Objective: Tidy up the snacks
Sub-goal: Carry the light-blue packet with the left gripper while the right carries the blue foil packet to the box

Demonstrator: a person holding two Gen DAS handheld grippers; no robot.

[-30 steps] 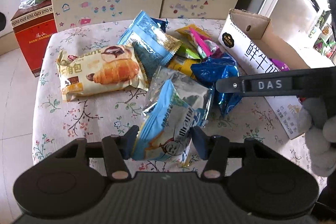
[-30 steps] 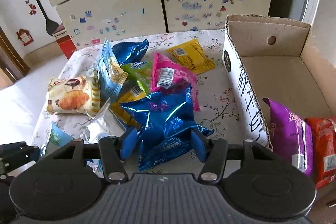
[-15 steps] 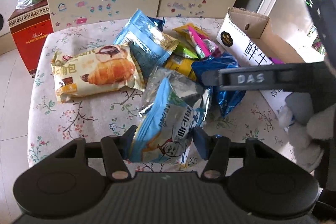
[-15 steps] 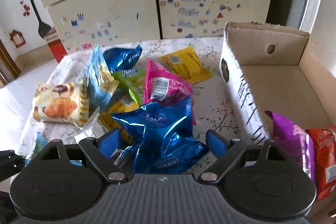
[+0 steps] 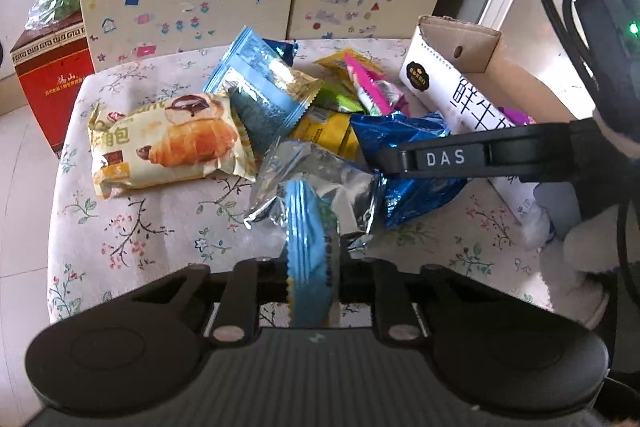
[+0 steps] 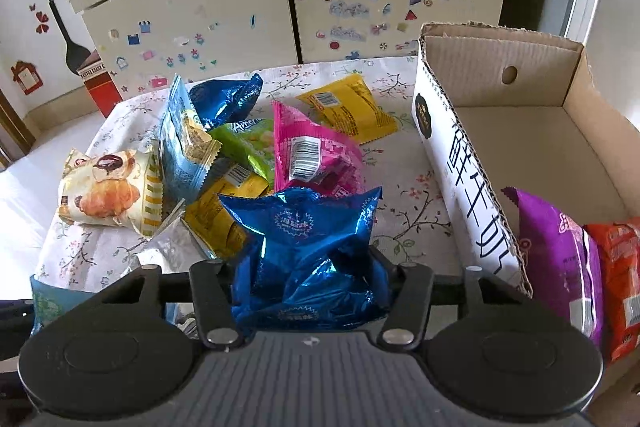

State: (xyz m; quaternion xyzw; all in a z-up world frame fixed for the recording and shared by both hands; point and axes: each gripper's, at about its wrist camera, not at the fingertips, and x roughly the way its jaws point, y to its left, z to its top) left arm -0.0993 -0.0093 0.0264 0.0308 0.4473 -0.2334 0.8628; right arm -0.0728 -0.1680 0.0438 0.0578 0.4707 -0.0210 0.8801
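- Our left gripper [image 5: 313,277] is clamped tight on a light-blue snack packet [image 5: 310,259], pinched edge-on between the jaws, low over the floral tablecloth [image 5: 132,227].
- Our right gripper [image 6: 310,277] has its jaws closing, with a shiny blue foil pack [image 6: 308,243] between them; the foil looks crumpled against both pads.
- Pile on the cloth behind both grippers: croissant bread pack [image 5: 168,143], blue-and-gold packet [image 5: 260,87], crumpled silver wrapper [image 5: 320,179], yellow packet [image 6: 348,107], pink packet [image 6: 312,155], green packet [image 6: 244,147].
- Silver wrapper lies touching the light-blue packet's far end; yellow and pink packets crowd right behind the blue foil pack.
- Cardboard box [image 6: 472,187] stands open just beside the pile on the right; its tall white wall sits between the blue foil pack and the box interior.
- Only the right wrist view shows inside the box: purple bag [image 6: 560,251] and orange-red bag [image 6: 616,275] side by side at the near end.
- Only the left wrist view shows the right gripper's black arm crossing over the blue foil pack, plus a red carton [image 5: 48,83] on the floor left of the table.
- Stickered cabinet [image 6: 280,11] behind the table in both views.
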